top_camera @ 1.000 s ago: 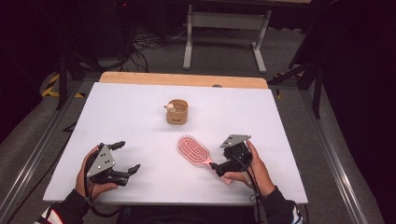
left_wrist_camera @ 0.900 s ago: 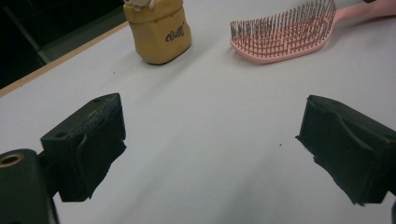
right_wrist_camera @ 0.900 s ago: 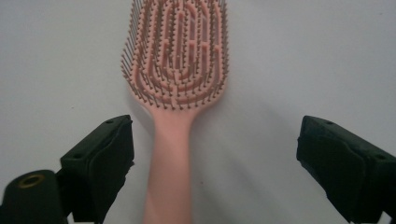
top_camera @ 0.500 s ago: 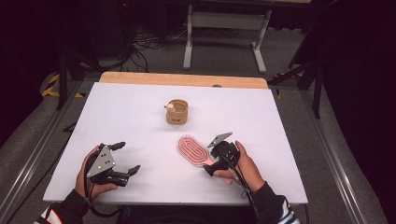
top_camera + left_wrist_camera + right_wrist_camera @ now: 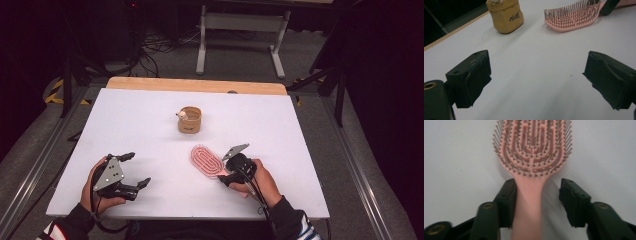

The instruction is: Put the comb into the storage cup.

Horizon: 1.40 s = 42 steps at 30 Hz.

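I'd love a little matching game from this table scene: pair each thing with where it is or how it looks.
Things:
1. pink hairbrush
2. tan pouch
3. left tool
4. right tool

States:
A. jaws wide apart over bare table
B. stands upright mid-table
C. lies bristles up
D. jaws either side of the brush handle, just been closing

Pairs: 1-C, 2-B, 3-A, 4-D

There is one pink hairbrush on the table; there is one small tan pouch with a tiny white thing poking out; there are two black grippers, one left gripper and one right gripper; two hands hold them.
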Available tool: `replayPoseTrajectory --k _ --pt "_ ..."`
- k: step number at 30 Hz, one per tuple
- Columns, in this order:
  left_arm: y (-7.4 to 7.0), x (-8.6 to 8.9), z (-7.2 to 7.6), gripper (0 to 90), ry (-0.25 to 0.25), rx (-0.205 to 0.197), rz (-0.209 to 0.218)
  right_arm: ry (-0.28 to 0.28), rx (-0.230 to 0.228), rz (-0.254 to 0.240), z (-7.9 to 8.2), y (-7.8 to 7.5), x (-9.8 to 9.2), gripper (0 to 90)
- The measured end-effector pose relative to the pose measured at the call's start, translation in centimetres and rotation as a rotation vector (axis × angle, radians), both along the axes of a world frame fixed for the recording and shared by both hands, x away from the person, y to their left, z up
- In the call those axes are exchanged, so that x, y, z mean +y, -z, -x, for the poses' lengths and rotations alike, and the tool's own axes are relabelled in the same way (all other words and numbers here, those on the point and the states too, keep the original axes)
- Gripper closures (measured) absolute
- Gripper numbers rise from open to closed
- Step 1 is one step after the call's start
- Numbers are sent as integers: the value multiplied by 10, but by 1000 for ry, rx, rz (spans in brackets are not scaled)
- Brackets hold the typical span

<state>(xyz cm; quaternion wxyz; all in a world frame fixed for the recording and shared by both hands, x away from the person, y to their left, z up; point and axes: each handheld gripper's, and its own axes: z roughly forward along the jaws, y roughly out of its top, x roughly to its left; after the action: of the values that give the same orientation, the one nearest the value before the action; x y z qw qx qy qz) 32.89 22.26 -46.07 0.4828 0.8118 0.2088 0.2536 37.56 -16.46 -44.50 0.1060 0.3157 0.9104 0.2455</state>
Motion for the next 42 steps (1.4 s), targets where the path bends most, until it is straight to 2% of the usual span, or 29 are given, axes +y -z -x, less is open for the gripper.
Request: replayPoseTrajectory --k 2,10,25,28,35,42 --pt "0 0 0 81 3 -1 -1 -22 0 -1 2 0 1 621" --pt "0 0 0 81 -2 -2 0 -30 -1 -11 3 0 1 690" --pt "1 -1 -1 83 0 6 4 -37 -56 -34 6 1 -4 697" --pt "1 -1 -1 83 0 7 4 -44 -93 -56 6 1 -9 697" --pt "1 -1 -1 82 -3 11 8 1 -185 -106 9 -4 -21 697" --pt "1 -1 -1 83 -6 11 11 34 -318 -166 16 -15 -28 697"
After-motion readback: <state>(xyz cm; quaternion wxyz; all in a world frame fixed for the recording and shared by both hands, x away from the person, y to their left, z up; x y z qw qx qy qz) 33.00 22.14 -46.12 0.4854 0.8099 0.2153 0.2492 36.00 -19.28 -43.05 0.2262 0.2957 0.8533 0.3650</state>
